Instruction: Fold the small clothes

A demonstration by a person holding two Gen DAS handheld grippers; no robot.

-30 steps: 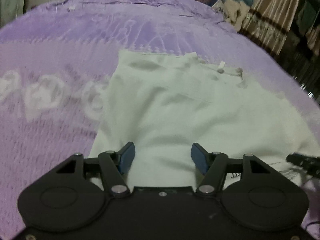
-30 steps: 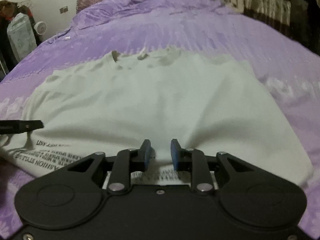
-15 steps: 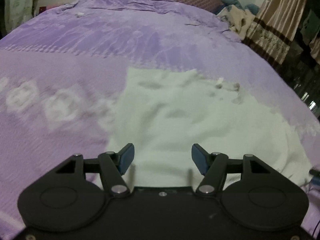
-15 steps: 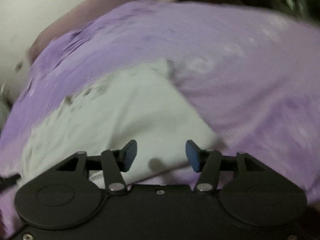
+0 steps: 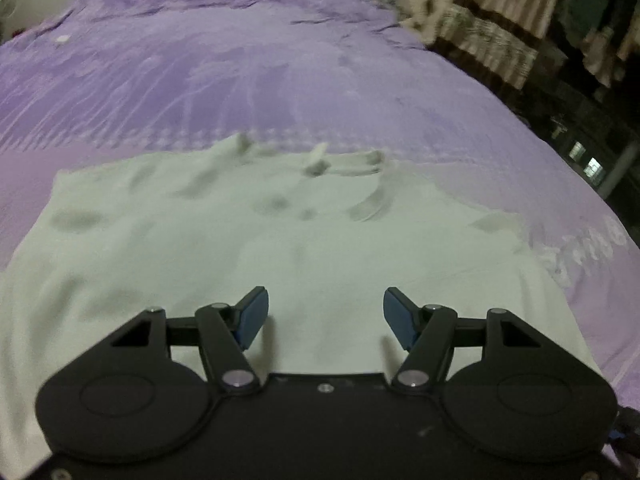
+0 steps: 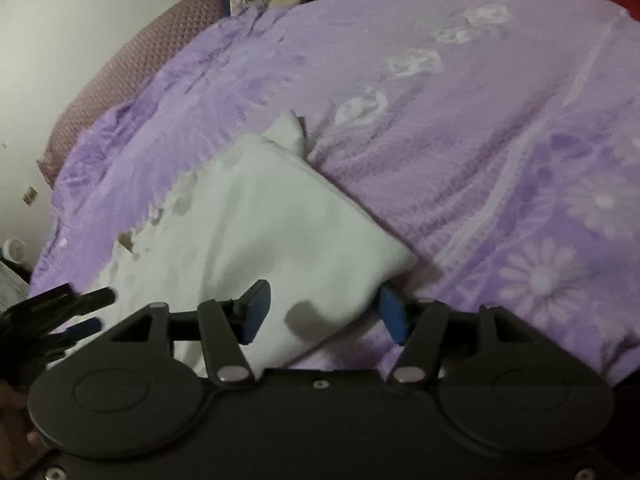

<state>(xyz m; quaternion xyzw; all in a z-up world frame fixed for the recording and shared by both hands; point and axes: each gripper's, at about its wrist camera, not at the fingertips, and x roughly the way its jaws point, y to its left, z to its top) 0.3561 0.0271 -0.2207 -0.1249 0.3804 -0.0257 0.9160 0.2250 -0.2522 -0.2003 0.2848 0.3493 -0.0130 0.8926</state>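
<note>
A white shirt (image 5: 280,240) lies folded on the purple bedspread (image 5: 240,80), collar at the far edge. My left gripper (image 5: 325,316) is open and empty, hovering over the shirt's near part. In the right wrist view the shirt (image 6: 260,232) runs from lower left to centre, its right corner near my fingers. My right gripper (image 6: 322,312) is open and empty, straddling that near right corner. The left gripper's black fingers (image 6: 80,300) show at the left edge.
A maroon pillow (image 6: 132,72) lies at the head of the bed. Striped curtains (image 5: 500,20) and a heap of clothes (image 5: 412,4) stand beyond the bed's far right. The bed's right edge drops into a dark area.
My right gripper opened, let go of the shirt's hem and swung to the shirt's right corner. My left gripper stayed open and shifted right over the shirt.
</note>
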